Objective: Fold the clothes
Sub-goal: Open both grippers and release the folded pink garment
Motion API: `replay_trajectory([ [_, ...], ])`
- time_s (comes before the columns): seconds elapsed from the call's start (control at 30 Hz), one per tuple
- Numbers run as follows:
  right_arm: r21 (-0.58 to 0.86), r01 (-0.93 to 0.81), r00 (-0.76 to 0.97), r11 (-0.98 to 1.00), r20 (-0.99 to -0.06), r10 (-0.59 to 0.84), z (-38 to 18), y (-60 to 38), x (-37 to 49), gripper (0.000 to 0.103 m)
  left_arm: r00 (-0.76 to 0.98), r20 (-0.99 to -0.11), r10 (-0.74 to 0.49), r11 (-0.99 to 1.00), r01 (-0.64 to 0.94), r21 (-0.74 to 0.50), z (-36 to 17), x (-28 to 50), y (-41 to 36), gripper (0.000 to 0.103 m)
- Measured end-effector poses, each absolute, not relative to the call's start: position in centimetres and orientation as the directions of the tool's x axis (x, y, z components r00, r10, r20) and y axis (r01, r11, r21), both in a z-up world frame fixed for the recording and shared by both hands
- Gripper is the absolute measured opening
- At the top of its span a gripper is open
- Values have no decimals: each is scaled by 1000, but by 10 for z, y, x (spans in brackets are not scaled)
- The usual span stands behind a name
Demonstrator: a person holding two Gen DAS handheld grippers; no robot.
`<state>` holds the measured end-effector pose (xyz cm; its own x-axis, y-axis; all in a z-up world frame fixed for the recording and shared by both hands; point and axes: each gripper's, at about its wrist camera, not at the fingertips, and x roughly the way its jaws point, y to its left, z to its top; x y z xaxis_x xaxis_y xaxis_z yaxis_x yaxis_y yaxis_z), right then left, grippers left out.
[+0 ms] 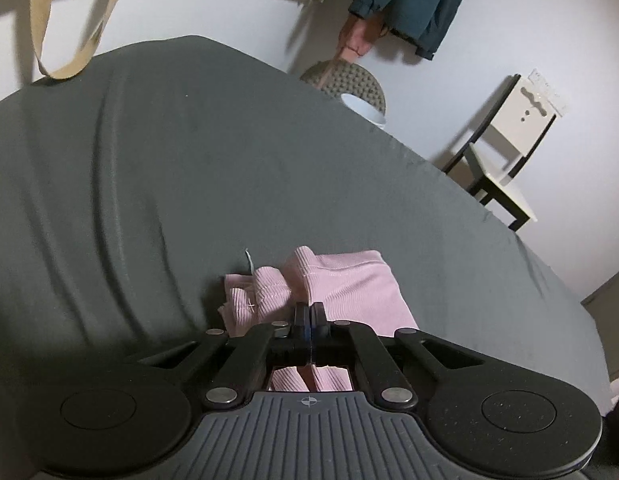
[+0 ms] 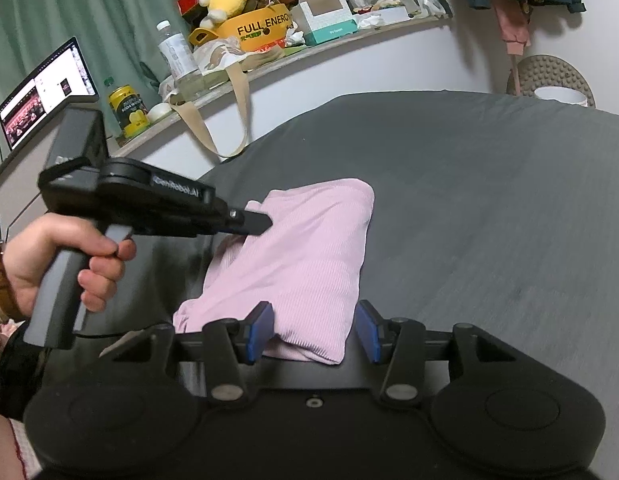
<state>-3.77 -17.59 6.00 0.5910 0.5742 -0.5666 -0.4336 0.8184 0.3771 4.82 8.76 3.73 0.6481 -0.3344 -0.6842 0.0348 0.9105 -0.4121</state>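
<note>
While the pink top (image 2: pixel 297 264) lies partly folded on the grey bed (image 2: pixel 489 208), both tools work at its near end. In the right wrist view the left tool (image 2: pixel 265 222) comes in from 9 o'clock, its jaws pressed together at the top's left edge; whether cloth is pinched between them I cannot tell for certain, though the left wrist view shows the fingers (image 1: pixel 309 314) closed with pink rib-knit right at their tips and more of it under the linkage. The right tool (image 2: pixel 315 330) stands part open at 6 o'clock, its blue pads (image 2: pixel 261 330) either side of the top's near corner without pressing on it.

I judge the top to be light, soft and limp, a thin ribbed knit that will sag, stretch and bunch rather than hold a crease. It should not slip much on the sheet. The best holds are likely the hemmed edges and corners, taking all layers at once. A single-layer pinch would probably pull the fold apart.
</note>
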Motion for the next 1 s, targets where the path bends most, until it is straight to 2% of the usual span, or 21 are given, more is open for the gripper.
replay_trajectory([
  [0.13,375,-437,591,818,-565,575,60,-177,-38,45,648,-702,-297,938,60,-341,44,45,93,0],
  [0.23,377,-436,588,817,-569,576,59,-177,-37,45,645,-726,-240,967,88,-241,45,48,94,0],
  [0.43,360,-447,577,819,-583,571,57,-175,-40,46,632,-723,-277,955,97,-281,41,50,101,1],
  [0.5,346,-453,574,821,-592,566,56,-173,-41,46,636,-716,-287,949,90,-301,42,49,104,12],
  [0.53,340,-458,572,821,-595,565,56,-172,-42,46,639,-712,-291,947,85,-310,43,48,105,23],
  [0.57,331,-464,573,822,-596,563,57,-170,-43,47,645,-707,-289,946,78,-316,45,47,107,38],
  [0.6,318,-473,575,821,-595,562,57,-169,-44,47,658,-699,-279,947,66,-316,48,45,109,49],
  [0.63,300,-487,577,820,-594,560,58,-167,-46,48,674,-688,-269,947,54,-317,51,43,109,71],
  [0.67,277,-501,580,820,-595,556,59,-164,-49,50,696,-669,-261,946,44,-323,54,41,109,78],
  [0.73,222,-533,585,817,-601,545,60,-159,-52,53,743,-617,-260,936,36,-350,63,31,116,79],
  [0.83,198,-554,583,808,-601,547,64,-156,-56,60,773,-544,-327,897,73,-436,76,19,126,79],
  [0.93,276,-539,564,796,-583,584,68,-164,-52,62,774,-480,-413,859,156,-487,86,6,123,79],
  [1.0,342,-513,553,787,-569,608,70,-172,-46,62,754,-474,-454,864,243,-441,90,-4,111,79],
])
